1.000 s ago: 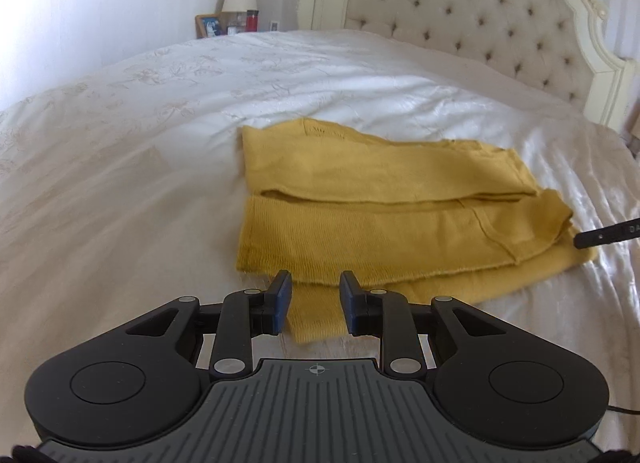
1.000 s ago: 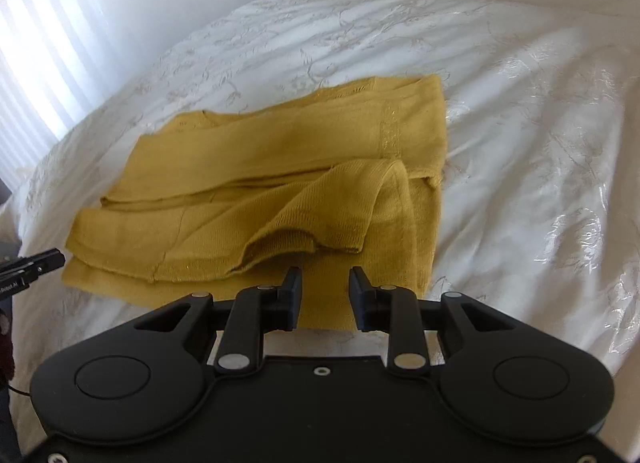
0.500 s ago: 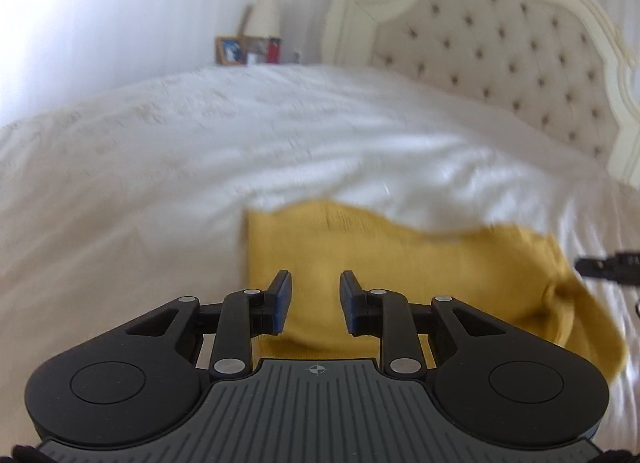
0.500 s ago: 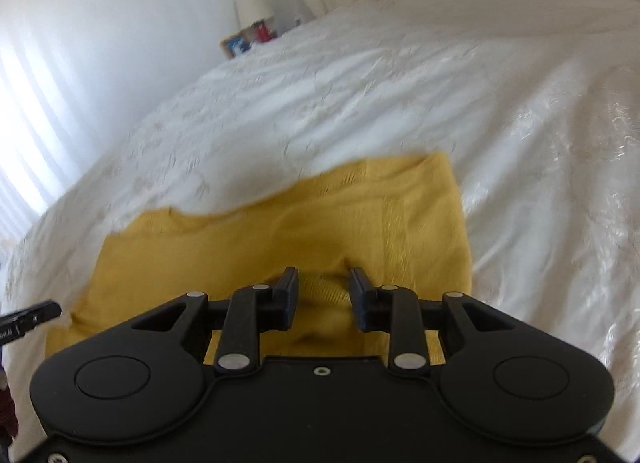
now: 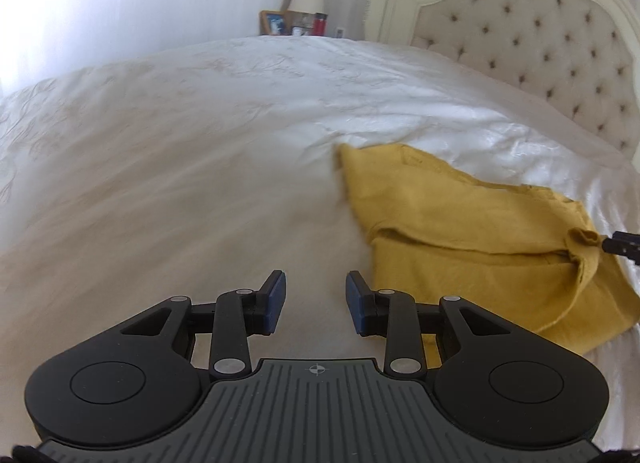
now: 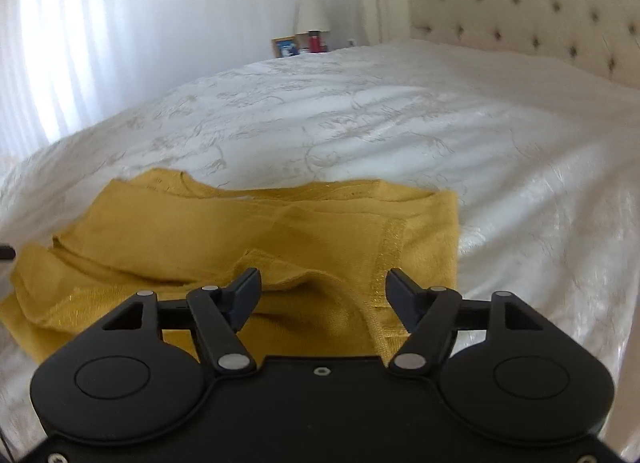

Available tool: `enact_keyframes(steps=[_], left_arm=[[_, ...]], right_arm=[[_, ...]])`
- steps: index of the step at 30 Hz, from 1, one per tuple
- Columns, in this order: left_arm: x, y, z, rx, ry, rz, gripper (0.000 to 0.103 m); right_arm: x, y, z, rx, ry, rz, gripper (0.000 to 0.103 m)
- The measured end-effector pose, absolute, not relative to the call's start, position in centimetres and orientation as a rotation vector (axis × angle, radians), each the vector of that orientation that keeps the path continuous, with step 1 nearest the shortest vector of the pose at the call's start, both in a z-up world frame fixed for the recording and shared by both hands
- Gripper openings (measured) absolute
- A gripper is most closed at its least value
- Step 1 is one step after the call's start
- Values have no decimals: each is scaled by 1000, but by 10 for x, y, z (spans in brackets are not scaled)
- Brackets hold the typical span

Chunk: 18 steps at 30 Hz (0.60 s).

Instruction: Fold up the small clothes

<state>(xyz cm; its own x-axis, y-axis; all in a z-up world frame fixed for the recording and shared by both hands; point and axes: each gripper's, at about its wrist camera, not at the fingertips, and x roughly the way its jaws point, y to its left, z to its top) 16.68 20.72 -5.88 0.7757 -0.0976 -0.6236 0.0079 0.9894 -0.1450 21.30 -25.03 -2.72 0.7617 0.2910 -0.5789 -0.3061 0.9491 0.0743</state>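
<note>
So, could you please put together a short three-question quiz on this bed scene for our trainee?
1. True or false: the left tool is shut on the yellow garment.
2. Multiple choice: in the right wrist view, what lies between the fingers of the right tool? A) bare bedspread B) yellow knit fabric C) a pillow
3. Fill in: the picture frame and red bottle stand beside a white ____.

Key:
1. False; it is open over the white bedspread, with the garment off to its right.
2. B
3. lamp
</note>
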Motion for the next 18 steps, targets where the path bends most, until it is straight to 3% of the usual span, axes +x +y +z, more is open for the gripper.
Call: enact_keyframes(steps=[5, 9, 11, 12, 13, 15, 17, 18], left_arm=[[161, 215, -65, -118, 719, -72, 33], [159, 213, -66, -116, 713, -94, 33], [158, 211, -65, -117, 702, -108, 34], [160, 210, -64, -117, 698, -117, 35], [160, 208, -63, -114, 692, -126, 35], [162, 204, -61, -107, 679, -143, 35], [165, 198, -59, -99, 668, -168, 41], [167, 196, -59, -94, 666, -184, 48]], right_arm=[[209, -218, -30, -297, 593, 423, 73], [220, -207, -34, -357, 582, 434, 70], [228, -208, -35, -336, 596, 448, 55], [233, -209, -35, -317, 618, 450, 17], [239, -211, -35, -289, 637, 439, 11], [248, -221, -31, -171, 645, 405, 9], [256, -239, -27, -26, 626, 288, 9], [260, -251, -26, 71, 614, 231, 9]])
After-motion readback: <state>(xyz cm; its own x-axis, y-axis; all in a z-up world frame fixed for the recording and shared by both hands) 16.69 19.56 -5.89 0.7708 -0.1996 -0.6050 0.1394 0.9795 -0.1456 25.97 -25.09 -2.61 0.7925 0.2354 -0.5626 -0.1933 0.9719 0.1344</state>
